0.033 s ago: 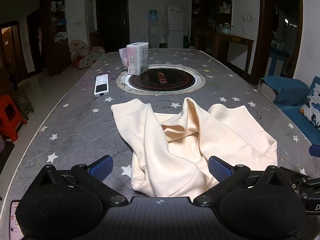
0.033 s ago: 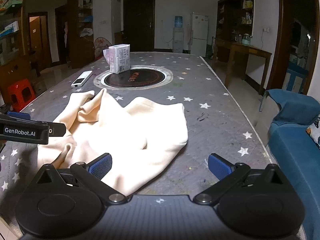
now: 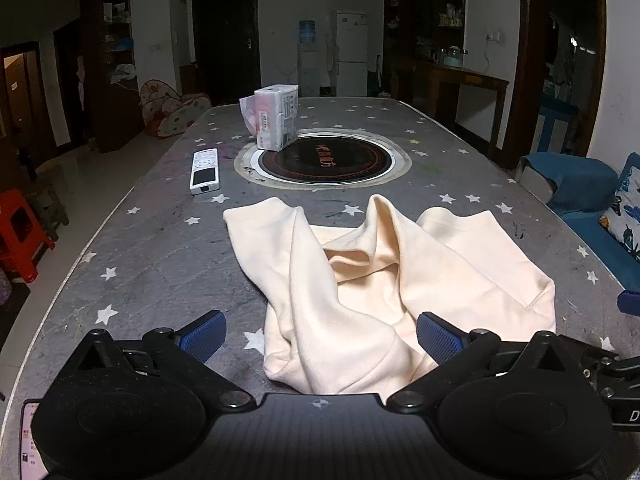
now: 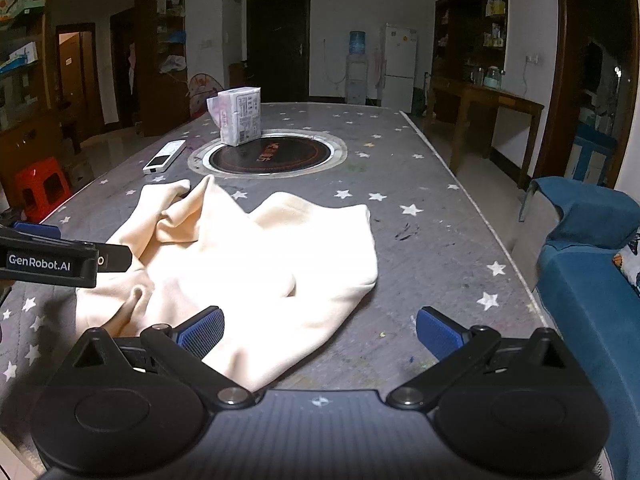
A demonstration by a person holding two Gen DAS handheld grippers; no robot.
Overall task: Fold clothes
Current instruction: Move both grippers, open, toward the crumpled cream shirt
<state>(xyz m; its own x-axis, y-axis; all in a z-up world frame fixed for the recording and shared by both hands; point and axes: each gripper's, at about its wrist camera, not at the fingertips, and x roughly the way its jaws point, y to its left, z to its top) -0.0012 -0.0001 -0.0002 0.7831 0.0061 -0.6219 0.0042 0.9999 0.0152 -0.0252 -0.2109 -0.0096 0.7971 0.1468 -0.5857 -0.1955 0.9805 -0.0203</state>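
A crumpled cream garment [image 3: 360,280] lies in a heap on the grey star-patterned table [image 3: 160,248], its near edge between my left gripper's fingers. My left gripper [image 3: 320,336] is open, low over the garment's near left part, with its blue pads on either side of the cloth and not pinching it. In the right wrist view the garment [image 4: 260,264] spreads to the left and centre. My right gripper [image 4: 320,330] is open over the garment's near right edge, its left pad above the cloth and its right pad above bare table. The left gripper's body [image 4: 52,260] shows at the left edge.
A white remote [image 3: 205,171], a pack of tissues [image 3: 274,122] and a round black inset hob [image 3: 324,158] lie beyond the garment. A blue sofa [image 4: 592,280] runs along the table's right side. A red stool [image 3: 20,232] stands on the floor at the left.
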